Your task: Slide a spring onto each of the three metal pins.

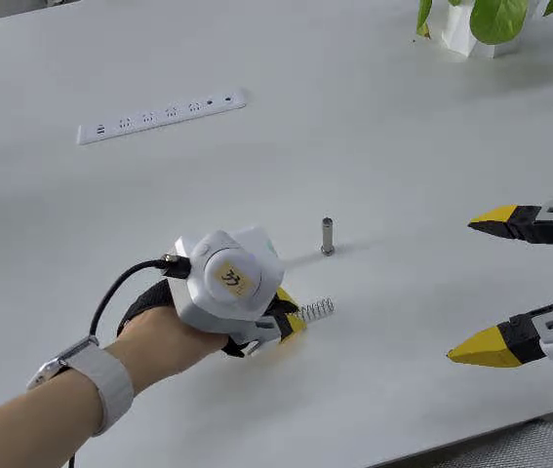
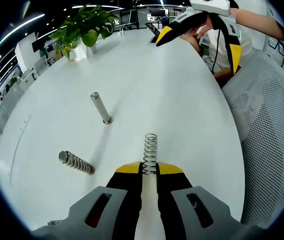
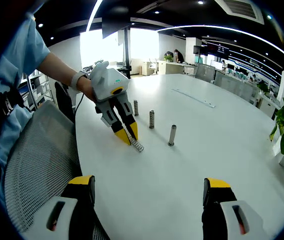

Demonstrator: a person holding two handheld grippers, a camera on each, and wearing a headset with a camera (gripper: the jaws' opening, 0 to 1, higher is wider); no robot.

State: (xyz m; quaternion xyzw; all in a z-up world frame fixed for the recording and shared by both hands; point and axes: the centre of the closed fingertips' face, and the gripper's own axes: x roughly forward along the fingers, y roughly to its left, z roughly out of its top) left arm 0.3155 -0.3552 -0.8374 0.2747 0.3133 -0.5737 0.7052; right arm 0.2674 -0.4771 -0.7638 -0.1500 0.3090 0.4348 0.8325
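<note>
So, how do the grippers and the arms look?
The left gripper and right gripper have white housings, black jaws, yellow tips. The left carries a round label and a black cable. The person wears a white wristband and a light blue sleeve.

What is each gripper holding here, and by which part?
The left gripper pinches a spring by its near end, the rest sticking out past the fingers. The right gripper is open and holds nothing.

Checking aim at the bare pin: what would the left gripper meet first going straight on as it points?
Probably nothing near: the left gripper, holding a spring, points over bare table, passing beside the bare pin. Far ahead, perhaps the right gripper; depth unclear.
</note>
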